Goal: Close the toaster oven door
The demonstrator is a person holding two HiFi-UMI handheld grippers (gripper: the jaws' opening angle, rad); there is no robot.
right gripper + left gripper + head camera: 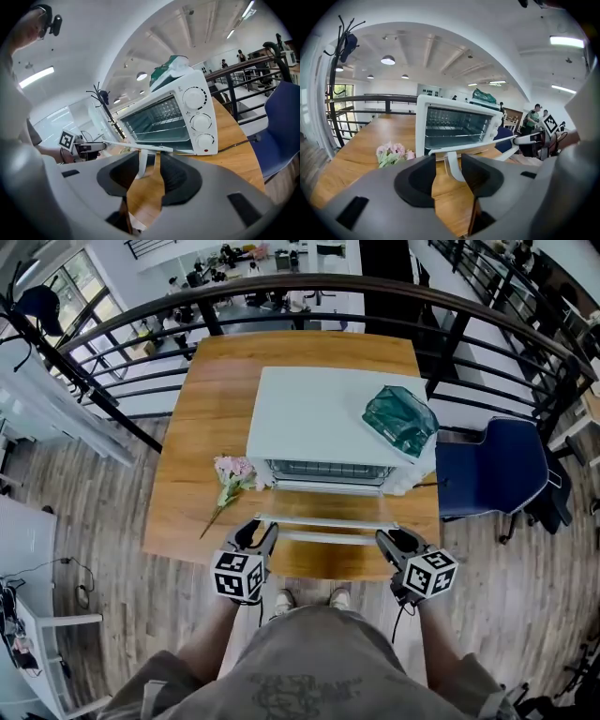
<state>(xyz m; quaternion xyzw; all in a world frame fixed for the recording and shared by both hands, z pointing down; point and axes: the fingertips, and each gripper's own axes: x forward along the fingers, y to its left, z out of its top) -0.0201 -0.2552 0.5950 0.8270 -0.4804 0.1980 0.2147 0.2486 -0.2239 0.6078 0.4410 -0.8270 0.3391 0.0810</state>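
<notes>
A white toaster oven (323, 418) stands on the wooden table (202, 427). Its glass door (328, 519) hangs open towards me, with the white bar handle (328, 538) along its front edge. My left gripper (259, 529) is at the handle's left end. In the left gripper view the handle's white bracket (452, 164) sits between the jaws, with a gap beside it. My right gripper (393, 536) is at the handle's right end. Its jaws stand wide around the other bracket (142, 164) without pressing on it. The oven cavity and rack (454, 127) are empty.
A crumpled green bag (401, 420) lies on the oven's top. Pink flowers (232, 474) lie on the table left of the oven. A blue chair (492, 470) stands to the right, with the oven's cord (239, 144) running towards it. A black railing (300, 287) curves behind the table.
</notes>
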